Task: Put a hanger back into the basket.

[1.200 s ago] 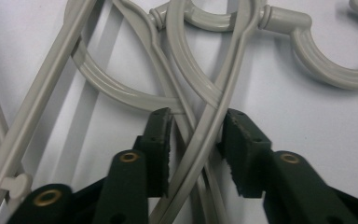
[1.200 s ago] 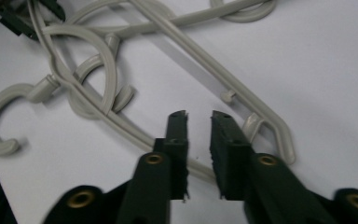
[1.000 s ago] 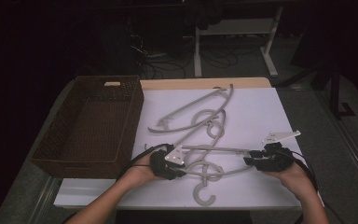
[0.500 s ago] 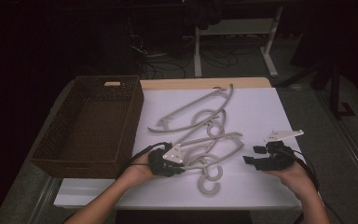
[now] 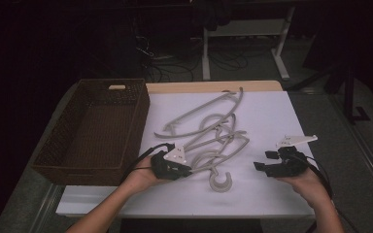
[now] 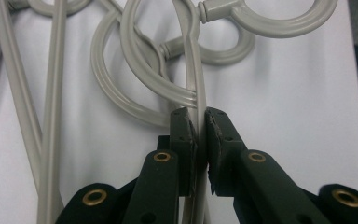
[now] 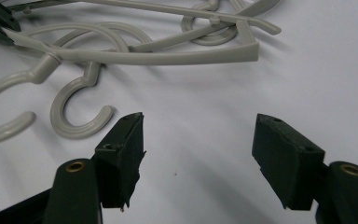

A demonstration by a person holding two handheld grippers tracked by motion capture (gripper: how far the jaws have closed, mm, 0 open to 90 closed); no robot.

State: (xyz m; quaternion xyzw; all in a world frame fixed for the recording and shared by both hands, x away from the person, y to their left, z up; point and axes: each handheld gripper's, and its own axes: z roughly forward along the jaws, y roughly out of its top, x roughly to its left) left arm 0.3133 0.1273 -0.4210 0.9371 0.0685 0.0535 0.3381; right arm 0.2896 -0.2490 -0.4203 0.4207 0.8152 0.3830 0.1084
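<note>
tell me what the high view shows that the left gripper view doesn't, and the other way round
High view alone: the brown wicker basket left of the white sheet, the person's hands, and the right gripper, jaws open and apart from the hangers. Left gripper view alone: close up, the left gripper has its pads clamped on a thin bar of one grey plastic hanger; those jaws have just been closing. Both share the tangle of grey hangers lying on the white sheet.
</note>
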